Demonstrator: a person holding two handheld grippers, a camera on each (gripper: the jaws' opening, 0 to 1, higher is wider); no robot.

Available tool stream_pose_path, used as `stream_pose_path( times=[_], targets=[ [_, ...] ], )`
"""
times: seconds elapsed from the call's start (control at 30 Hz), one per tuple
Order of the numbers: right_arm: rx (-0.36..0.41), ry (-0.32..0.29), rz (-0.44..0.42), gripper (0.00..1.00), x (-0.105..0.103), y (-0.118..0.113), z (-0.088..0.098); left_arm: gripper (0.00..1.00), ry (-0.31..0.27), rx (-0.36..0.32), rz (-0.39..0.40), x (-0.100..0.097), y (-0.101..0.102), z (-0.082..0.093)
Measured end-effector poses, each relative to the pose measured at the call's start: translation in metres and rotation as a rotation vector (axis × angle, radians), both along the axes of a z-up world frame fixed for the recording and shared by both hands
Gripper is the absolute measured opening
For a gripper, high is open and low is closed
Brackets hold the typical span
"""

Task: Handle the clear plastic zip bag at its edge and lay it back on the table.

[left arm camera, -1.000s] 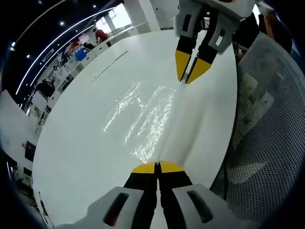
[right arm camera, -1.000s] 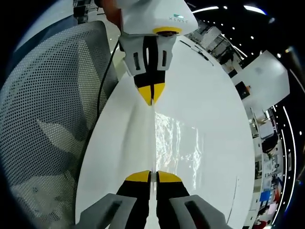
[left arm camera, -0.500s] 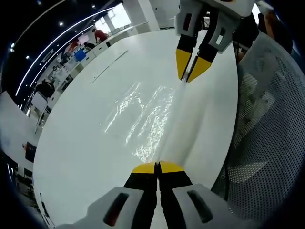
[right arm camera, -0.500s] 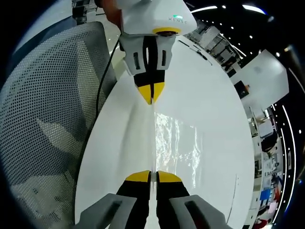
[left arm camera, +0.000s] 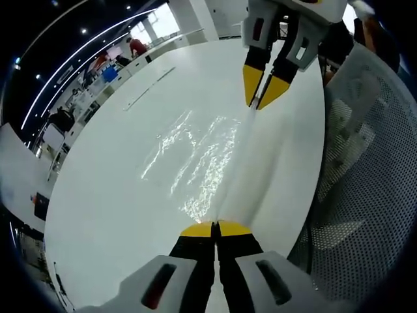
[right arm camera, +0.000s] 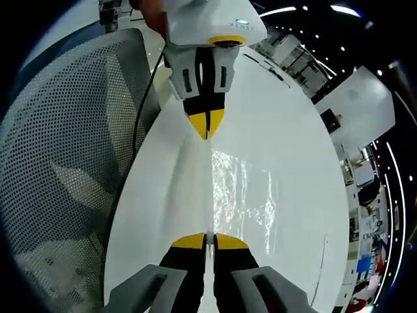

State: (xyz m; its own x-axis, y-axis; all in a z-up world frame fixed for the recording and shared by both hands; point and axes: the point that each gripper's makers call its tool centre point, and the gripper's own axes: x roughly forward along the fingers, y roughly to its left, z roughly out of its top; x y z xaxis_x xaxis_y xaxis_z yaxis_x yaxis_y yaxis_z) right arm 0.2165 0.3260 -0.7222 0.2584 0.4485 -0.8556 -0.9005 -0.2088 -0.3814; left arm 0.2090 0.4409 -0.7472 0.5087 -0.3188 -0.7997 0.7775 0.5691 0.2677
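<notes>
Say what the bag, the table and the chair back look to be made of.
Bag: thin clear plastic film, glossy; the table shows through it and crinkles catch bright glints. Table: smooth white top with a soft sheen, probably laminate or painted board; the look leaves it open. Chair back: grey perforated mesh, matte, with a regular pattern of small holes; whether fabric or plastic is unclear.

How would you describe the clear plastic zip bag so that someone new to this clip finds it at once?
Start from the broad white table beside the grey mesh chair. Stretched between the two yellow-tipped grippers, left gripper and right gripper, is the clear plastic zip bag, pinched along one edge. Its crinkled glinting highlights set it apart from the table's smooth top.
</notes>
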Motion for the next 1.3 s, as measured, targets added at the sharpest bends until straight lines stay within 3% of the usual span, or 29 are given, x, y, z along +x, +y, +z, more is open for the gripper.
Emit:
stream_pose_path(
  times=[0.93, 1.1, 1.2, 1.3],
  targets=[
    [0.01, -0.003, -0.019, 0.0, 0.0, -0.005, 0.002, 0.0, 0.002, -0.007, 0.022, -0.004, 0.001, 0.004],
    [-0.011, 0.011, 0.026, 0.02, -0.007, -0.007, -0.001, 0.0, -0.001, -0.007, 0.002, -0.008, 0.0, 0.006],
    [0.051, 0.054, -0.002, 0.07, -0.011, 0.0, 0.006, 0.0, -0.009, -0.008, -0.003, -0.006, -0.001, 0.008],
    [0.104, 0.034, 0.003, 0.07, -0.008, 0.008, 0.019, 0.0, -0.009, 0.003, -0.019, -0.009, -0.004, 0.009]
  ],
)
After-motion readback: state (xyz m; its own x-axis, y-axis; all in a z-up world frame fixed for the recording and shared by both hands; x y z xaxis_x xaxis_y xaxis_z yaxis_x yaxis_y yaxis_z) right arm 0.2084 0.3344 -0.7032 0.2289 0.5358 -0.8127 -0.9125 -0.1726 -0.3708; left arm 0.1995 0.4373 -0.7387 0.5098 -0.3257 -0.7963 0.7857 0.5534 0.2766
